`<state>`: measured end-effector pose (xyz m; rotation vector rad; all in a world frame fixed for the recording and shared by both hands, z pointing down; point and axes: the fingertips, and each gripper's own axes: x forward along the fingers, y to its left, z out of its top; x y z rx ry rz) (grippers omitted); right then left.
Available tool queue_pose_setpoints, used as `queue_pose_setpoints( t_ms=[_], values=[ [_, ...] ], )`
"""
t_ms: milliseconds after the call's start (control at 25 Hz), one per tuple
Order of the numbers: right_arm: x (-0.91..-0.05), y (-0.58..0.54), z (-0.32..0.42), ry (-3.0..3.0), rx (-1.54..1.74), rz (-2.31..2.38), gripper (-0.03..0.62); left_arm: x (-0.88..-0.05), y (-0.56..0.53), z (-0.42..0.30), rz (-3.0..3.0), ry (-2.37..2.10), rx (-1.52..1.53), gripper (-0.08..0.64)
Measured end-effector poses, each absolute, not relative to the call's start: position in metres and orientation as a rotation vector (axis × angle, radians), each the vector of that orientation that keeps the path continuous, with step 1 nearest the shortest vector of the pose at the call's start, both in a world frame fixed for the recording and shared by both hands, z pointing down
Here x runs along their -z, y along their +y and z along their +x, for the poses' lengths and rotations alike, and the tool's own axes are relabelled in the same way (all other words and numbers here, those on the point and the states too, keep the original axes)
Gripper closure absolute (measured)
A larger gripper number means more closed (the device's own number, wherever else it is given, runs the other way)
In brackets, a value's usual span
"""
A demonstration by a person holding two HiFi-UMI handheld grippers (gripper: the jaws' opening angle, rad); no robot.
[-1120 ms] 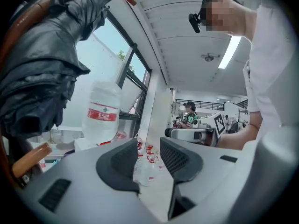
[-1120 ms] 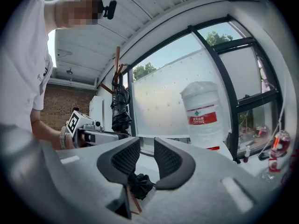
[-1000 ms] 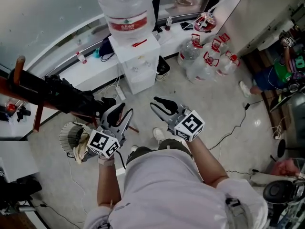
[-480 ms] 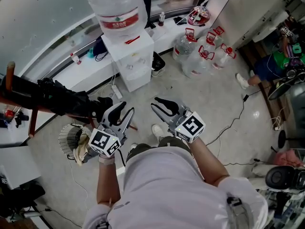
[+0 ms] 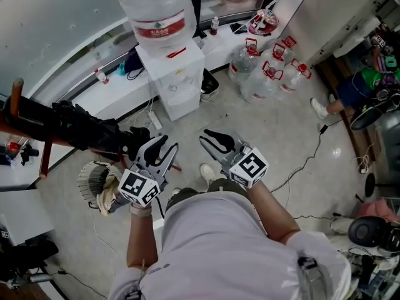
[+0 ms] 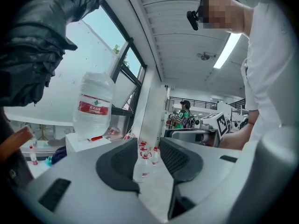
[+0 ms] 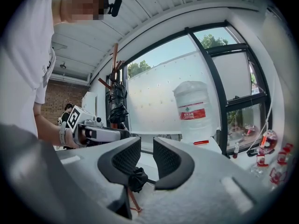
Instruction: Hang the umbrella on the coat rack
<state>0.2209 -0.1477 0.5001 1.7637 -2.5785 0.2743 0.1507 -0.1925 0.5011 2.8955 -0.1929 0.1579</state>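
Observation:
A folded black umbrella (image 5: 81,130) hangs along the red-brown wooden coat rack (image 5: 15,99) at the left of the head view. It fills the upper left of the left gripper view (image 6: 32,45) and hangs on the rack pole (image 7: 114,55) in the right gripper view. My left gripper (image 5: 159,152) hovers just right of the umbrella's near end, jaws slightly apart and empty. My right gripper (image 5: 212,139) is further right, clear of the umbrella. Its jaws are closing to a thin slit with nothing between them.
A white water dispenser (image 5: 175,80) with a large bottle (image 5: 156,17) stands ahead. Several water jugs (image 5: 265,74) sit on the floor to its right. A round fan (image 5: 94,180) lies by the rack's foot. Cables (image 5: 306,161) cross the floor, and a person (image 5: 353,92) is at the far right.

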Motion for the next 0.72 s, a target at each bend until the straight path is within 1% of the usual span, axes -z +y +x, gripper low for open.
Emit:
queue_pose_setpoints(
  t_ms=[720],
  values=[
    [-0.4990, -0.1586, 0.2156, -2.606, -0.254, 1.714, 0.512, -0.5042, -0.1980, 0.1401, 2.882, -0.240, -0.118, 0.430]
  ],
)
